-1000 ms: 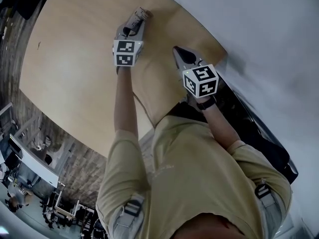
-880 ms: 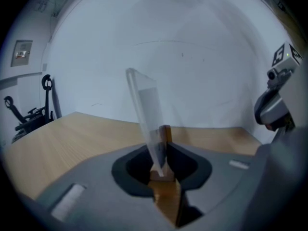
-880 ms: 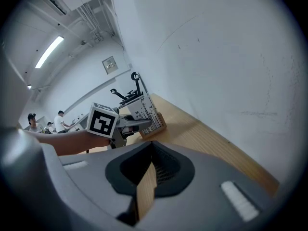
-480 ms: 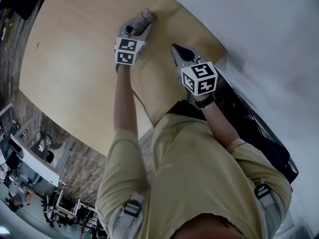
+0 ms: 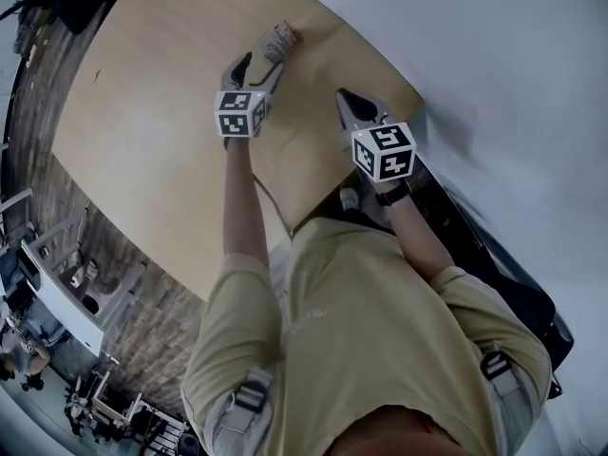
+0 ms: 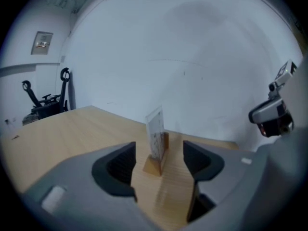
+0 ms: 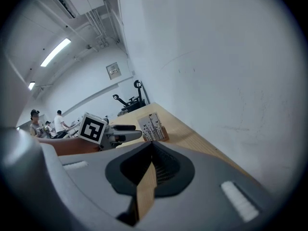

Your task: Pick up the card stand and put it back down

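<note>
The card stand (image 6: 156,148), a small wooden block with a clear printed card upright in it, rests on the wooden table (image 5: 152,141) near the wall. My left gripper (image 6: 159,160) faces it with its jaws opening. The stand sits in line with the gap, just past the fingertips, and neither pad touches it. In the head view the card stand (image 5: 279,38) lies just beyond the left gripper (image 5: 255,66). My right gripper (image 5: 347,103) hovers to the right, shut and empty. From the right gripper (image 7: 153,150) view the card stand (image 7: 153,128) stands beside the left gripper (image 7: 122,134).
A white wall (image 5: 494,55) runs right behind the table's far edge. The table's curved near edge (image 5: 180,278) borders a brick-patterned floor. Equipment and people stand far off in the hall (image 7: 45,121).
The left gripper's jaws have spread and let go of the card stand, and the gripper has drawn back a little. The stand stays upright on the table. The right gripper has barely moved.
</note>
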{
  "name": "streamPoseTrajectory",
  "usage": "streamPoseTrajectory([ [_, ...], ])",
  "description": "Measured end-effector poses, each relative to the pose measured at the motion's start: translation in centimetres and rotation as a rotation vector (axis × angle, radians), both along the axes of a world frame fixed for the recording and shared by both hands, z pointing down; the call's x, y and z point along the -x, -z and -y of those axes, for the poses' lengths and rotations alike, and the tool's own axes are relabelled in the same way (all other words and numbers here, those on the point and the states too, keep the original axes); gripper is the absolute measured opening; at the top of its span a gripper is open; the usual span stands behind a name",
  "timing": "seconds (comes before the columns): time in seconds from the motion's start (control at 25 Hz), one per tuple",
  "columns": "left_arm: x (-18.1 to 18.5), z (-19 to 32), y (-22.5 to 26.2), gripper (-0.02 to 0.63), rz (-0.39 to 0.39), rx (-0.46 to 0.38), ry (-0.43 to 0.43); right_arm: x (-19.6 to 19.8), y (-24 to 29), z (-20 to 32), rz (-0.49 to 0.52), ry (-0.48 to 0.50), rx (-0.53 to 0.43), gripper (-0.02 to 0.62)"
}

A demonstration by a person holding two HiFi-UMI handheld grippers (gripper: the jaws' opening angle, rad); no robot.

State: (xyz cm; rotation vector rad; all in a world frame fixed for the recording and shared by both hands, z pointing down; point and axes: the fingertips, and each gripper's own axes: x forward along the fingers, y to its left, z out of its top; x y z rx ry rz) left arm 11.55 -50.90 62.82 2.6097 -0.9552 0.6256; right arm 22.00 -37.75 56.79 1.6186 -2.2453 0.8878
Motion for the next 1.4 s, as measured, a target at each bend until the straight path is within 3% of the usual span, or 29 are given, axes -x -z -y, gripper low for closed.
streamPoseTrajectory([
  [0.28,2.3,-7.6,7.7,0.336,-0.132,-0.036,0.121,0.6,5.8,-5.6,0.017,0.017,-0.110,0.005],
  [0.4,3.0,-12.6,11.4,0.407,-0.209,-0.062,0.132,1.7,7.7,-9.2,0.025,0.048,-0.158,0.005],
  [0.52,4.3,-17.8,13.7,0.411,-0.185,-0.099,0.155,2.8,9.1,-13.1,0.027,0.075,-0.187,0.005],
  [0.76,8.1,-27.0,18.8,0.227,-0.173,-0.232,0.316,4.9,11.9,-19.1,0.021,0.136,-0.263,0.005],
  [1.0,13.2,-33.7,26.1,0.005,-0.320,-0.410,0.502,8.9,17.0,-22.9,0.089,0.244,-0.407,0.005],
  [1.16,17.0,-37.0,28.4,0.003,-0.362,-0.462,0.572,12.9,18.3,-25.0,0.049,0.325,-0.464,0.005],
  [1.4,21.2,-41.0,29.6,0.003,-0.278,-0.521,0.617,18.1,20.0,-26.5,0.022,0.407,-0.520,0.005],
])
